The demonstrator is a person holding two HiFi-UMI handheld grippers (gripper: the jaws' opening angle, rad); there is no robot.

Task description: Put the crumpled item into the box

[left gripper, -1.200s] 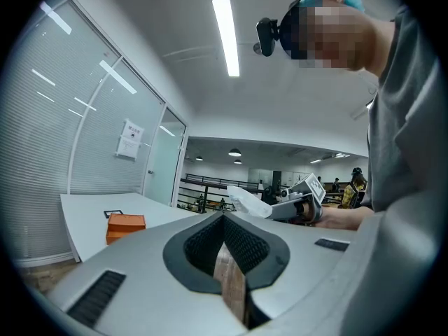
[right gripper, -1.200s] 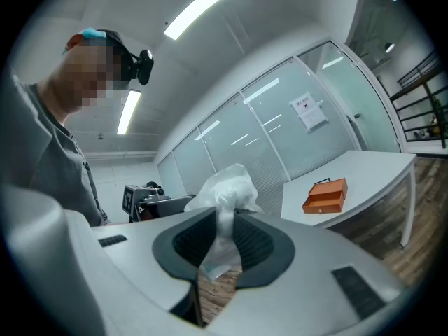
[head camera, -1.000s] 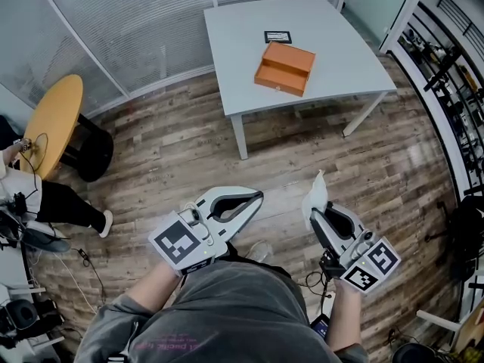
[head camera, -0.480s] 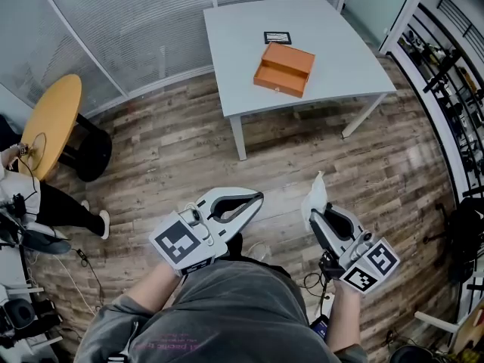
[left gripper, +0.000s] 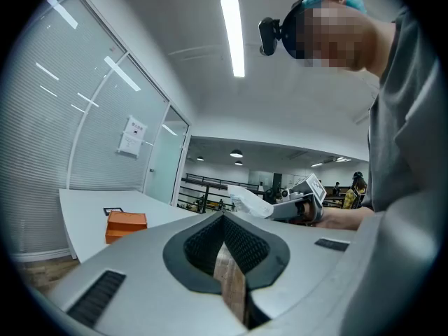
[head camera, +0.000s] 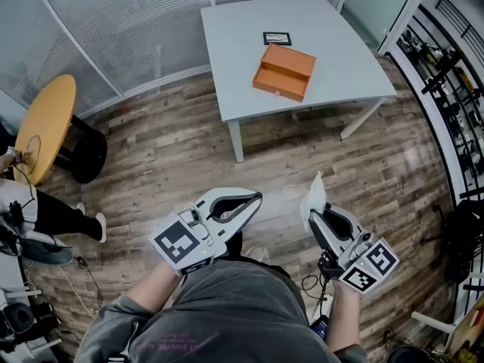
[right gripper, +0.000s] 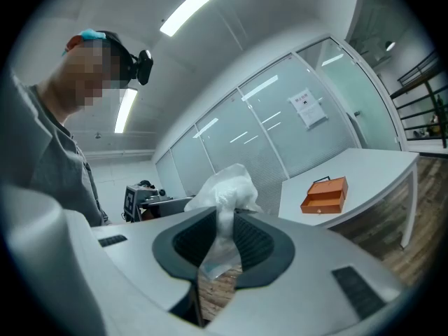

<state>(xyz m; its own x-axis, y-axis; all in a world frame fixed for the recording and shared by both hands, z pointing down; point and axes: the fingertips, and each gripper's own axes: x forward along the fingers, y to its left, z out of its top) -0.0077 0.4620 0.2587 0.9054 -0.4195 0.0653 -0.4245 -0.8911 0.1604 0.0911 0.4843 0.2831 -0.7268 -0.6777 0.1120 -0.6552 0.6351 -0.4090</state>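
Note:
An orange box (head camera: 284,72) lies with its lid open on a pale grey table (head camera: 242,59) across the room; it also shows small in the left gripper view (left gripper: 126,226) and the right gripper view (right gripper: 325,194). My right gripper (head camera: 315,212) is shut on a crumpled white item (head camera: 314,195), which bulges out above the pads (right gripper: 224,187). The left gripper (head camera: 257,197) is held beside it at waist height, its tips touching with nothing between them (left gripper: 224,219). Both are over the wooden floor, well short of the table.
A small black-framed card (head camera: 277,38) lies on the table behind the box. A round yellow table (head camera: 45,123) and a seated person's legs (head camera: 53,206) are at the left. Dark shelving (head camera: 446,74) lines the right wall, and glass partitions stand behind the table.
Both grippers keep the same pose and the same grip. The view has drifted a little, so the yellow table sits further left.

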